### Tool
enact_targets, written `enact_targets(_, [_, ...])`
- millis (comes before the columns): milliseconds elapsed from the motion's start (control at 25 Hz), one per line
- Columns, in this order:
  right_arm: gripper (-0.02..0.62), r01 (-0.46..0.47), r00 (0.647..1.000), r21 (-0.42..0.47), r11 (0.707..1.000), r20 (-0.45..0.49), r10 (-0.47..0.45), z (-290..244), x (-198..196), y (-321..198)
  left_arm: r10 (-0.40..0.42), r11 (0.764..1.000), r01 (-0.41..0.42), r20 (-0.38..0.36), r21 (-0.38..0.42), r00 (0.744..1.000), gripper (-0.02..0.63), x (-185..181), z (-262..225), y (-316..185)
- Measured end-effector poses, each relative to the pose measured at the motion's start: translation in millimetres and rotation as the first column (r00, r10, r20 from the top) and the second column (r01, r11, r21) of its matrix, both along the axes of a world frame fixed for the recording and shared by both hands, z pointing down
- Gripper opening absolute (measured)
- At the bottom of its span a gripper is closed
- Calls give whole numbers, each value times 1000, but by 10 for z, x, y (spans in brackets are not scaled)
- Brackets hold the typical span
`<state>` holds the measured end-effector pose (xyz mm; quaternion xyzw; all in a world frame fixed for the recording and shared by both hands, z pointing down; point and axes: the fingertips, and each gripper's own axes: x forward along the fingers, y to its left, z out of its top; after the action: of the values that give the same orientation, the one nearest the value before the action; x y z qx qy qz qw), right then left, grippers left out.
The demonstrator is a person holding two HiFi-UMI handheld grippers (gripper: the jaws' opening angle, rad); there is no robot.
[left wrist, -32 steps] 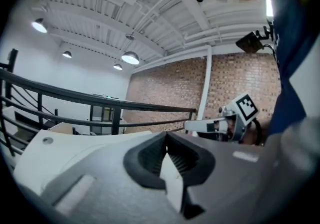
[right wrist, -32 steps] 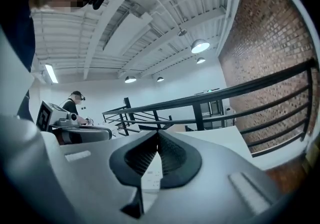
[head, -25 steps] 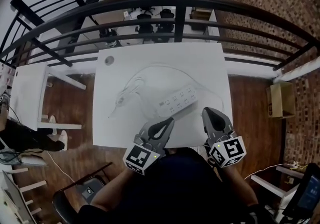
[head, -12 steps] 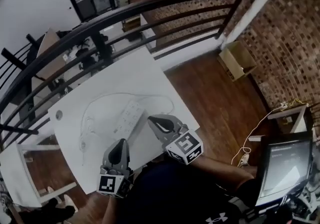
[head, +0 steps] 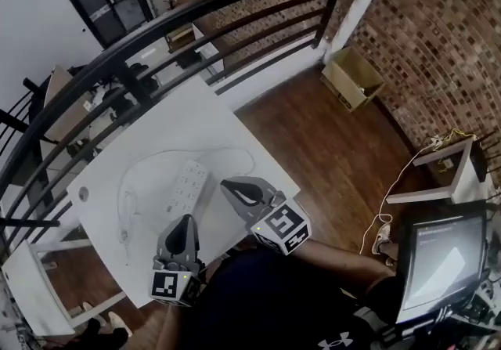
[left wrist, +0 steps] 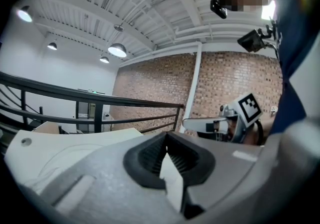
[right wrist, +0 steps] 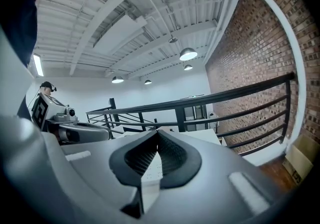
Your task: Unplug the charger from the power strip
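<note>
The power strip (head: 188,185) lies on the white table (head: 235,125), a little left of the frame's centre. Its long axis runs from lower left to upper right, so its row of sockets climbs away from the person. Both tongs hang low over the near edge of the table, pointing up the frame towards it. The left tongs (head: 185,221) sit just below the strip's lower end, nearly in line with its length. The right tongs (head: 228,185) come in beside its right long edge, about level with its middle. Each pair is pinched fully together with nothing in it, and each pair's own camera shows ribbed pads meeting on bare air. A thin white cord (head: 156,156) arcs round above the strip and drops down its left side to a small pale lump (head: 127,203), well clear of the sockets. That lump may be the charger or only a connector (from where I stand it is too small to say). I cannot make out any plug seated in the strip itself. I'd judge the right tongs better placed to reach sideways across the sockets. The left pair could steady the strip's near end, and either would have to open first.
</note>
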<state>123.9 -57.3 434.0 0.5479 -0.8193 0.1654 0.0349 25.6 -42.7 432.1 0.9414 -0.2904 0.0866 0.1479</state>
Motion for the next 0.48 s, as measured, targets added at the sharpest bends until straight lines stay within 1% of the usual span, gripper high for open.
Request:
enact_targets(160, [11,-22,1000,5,1000,-10,22,15,59,57,22,1000,-22,6,-5,1000,6,19,70,58])
enact_targets(360, [11,-7,1000,-18,1000,-1,7,103,40,-52,-39,999,40,-40,12,998,6,-26,78,-87])
enact_targets(480, [11,7,1000,-27,1000,3,-7,120,-35,-95,-64,998,64,-38,8,997,6,-118,108,-96])
